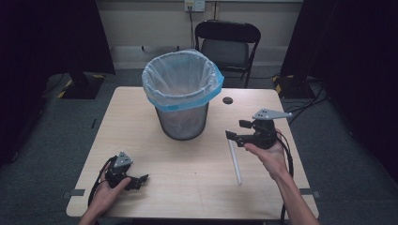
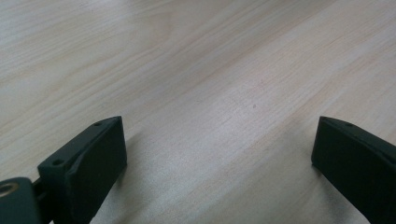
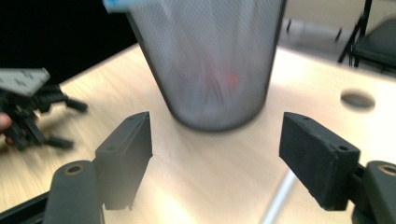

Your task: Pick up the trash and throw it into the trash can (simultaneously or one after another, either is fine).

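A black wire-mesh bin (image 1: 182, 96) lined with a clear bag with a blue rim stands at the middle back of the pale wooden table (image 1: 136, 136). A thin white tube (image 1: 234, 161) lies flat on the table to the bin's right. My right gripper (image 1: 237, 130) hovers over the tube's far end, its jaws wide apart with nothing between them. In the right gripper view the gripper (image 3: 215, 154) faces the bin (image 3: 215, 60), and the tube (image 3: 280, 198) lies low beside the right jaw. My left gripper (image 1: 140, 182) rests open near the front left corner; its jaws (image 2: 219, 158) frame bare wood.
A round cable hole (image 1: 227, 100) sits in the table behind the right gripper. A black folding chair (image 1: 227, 44) stands beyond the far edge. Dark curtains flank both sides. The left gripper (image 3: 28, 112) appears at the left of the right gripper view.
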A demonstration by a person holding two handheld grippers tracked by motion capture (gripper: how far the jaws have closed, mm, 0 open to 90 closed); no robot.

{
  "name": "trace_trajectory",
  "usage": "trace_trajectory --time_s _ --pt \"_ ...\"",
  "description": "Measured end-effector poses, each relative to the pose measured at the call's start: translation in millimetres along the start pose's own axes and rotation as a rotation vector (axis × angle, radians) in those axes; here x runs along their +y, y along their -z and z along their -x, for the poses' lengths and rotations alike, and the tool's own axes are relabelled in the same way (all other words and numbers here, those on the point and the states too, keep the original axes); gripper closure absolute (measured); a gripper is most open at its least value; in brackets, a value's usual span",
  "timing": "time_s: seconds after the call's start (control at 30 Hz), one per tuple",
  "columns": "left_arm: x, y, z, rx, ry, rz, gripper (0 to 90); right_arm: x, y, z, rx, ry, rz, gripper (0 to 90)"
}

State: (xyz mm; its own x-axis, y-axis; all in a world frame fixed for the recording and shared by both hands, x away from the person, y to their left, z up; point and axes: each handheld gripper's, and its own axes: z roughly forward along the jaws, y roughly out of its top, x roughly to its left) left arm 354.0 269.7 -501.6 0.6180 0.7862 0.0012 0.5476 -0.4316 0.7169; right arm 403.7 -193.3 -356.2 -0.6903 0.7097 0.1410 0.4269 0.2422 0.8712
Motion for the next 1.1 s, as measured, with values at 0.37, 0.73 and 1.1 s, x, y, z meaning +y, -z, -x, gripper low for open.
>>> trace_trajectory --time_s 0.37,0.73,1.1 --pt "0.1 0.0 -0.2 -0.001 -0.003 0.001 2.8 -77.8 -7.4 8.8 -0.024 -0.059 -0.108 50.4" --pt "0.1 0.0 -0.1 0.0 -0.003 0.001 2.8 -130.7 -19.2 4.4 -0.049 -0.087 -0.208 63.0" --pt "0.1 0.0 -0.1 0.0 -0.003 0.001 2.8 -140.1 -25.3 0.6 -0.111 -0.023 -0.255 68.9"
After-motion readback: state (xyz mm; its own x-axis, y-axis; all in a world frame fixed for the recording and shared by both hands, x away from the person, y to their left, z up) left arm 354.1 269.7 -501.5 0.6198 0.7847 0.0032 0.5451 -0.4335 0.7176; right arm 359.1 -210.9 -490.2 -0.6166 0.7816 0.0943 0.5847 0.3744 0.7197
